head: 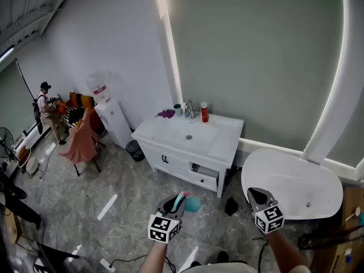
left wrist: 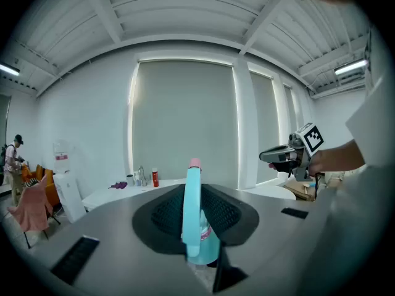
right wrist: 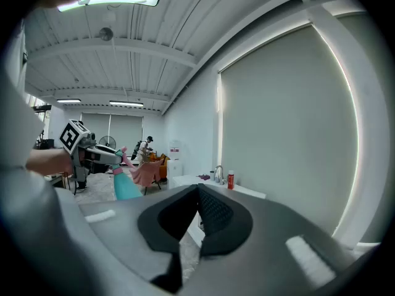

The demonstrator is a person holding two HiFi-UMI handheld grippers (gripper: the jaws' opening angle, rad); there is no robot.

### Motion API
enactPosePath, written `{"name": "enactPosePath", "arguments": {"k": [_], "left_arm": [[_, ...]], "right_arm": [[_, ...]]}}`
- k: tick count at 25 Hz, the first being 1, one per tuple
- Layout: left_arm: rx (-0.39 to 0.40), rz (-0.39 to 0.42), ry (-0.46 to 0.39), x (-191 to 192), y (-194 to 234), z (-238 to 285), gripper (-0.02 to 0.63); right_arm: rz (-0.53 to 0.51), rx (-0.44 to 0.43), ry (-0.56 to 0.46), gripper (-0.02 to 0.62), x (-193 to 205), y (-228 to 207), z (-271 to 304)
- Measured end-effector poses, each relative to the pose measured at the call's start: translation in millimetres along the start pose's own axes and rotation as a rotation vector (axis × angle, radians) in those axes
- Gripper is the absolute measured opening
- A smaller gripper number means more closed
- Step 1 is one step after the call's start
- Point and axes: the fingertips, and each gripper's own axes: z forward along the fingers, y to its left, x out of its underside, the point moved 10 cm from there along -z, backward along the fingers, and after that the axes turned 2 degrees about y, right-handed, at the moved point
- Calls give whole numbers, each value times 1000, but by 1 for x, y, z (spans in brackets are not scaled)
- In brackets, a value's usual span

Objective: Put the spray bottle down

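A teal spray bottle (head: 191, 203) with a pink trigger is clamped between the jaws of my left gripper (head: 177, 202), held in the air above the grey floor. In the left gripper view the spray bottle (left wrist: 193, 217) stands upright between the black pads, pink top upward. My right gripper (head: 257, 194) hovers to the right of it, near the bathtub, its jaws together with nothing in them. The right gripper view shows the right gripper's (right wrist: 199, 191) pads meeting at the tips, and the left gripper with the spray bottle (right wrist: 125, 187) off to the left.
A white vanity (head: 170, 131) with a sink stands ahead against the wall, carrying a faucet (head: 190, 110), a red bottle (head: 204, 112) and a purple cloth (head: 166, 114). A white bathtub (head: 284, 181) is at the right. A water dispenser (head: 114, 121), a waste bin (head: 135, 150), a chair with pink cloth (head: 81, 141) and a person (head: 46, 110) are at the left.
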Motion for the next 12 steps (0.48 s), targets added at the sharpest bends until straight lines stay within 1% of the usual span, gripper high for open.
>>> {"name": "enactPosePath", "arguments": {"k": [12], "left_arm": [[-1, -8, 15, -5, -10, 25, 77]], "right_arm": [[9, -18, -21, 11, -2, -16, 8]]}}
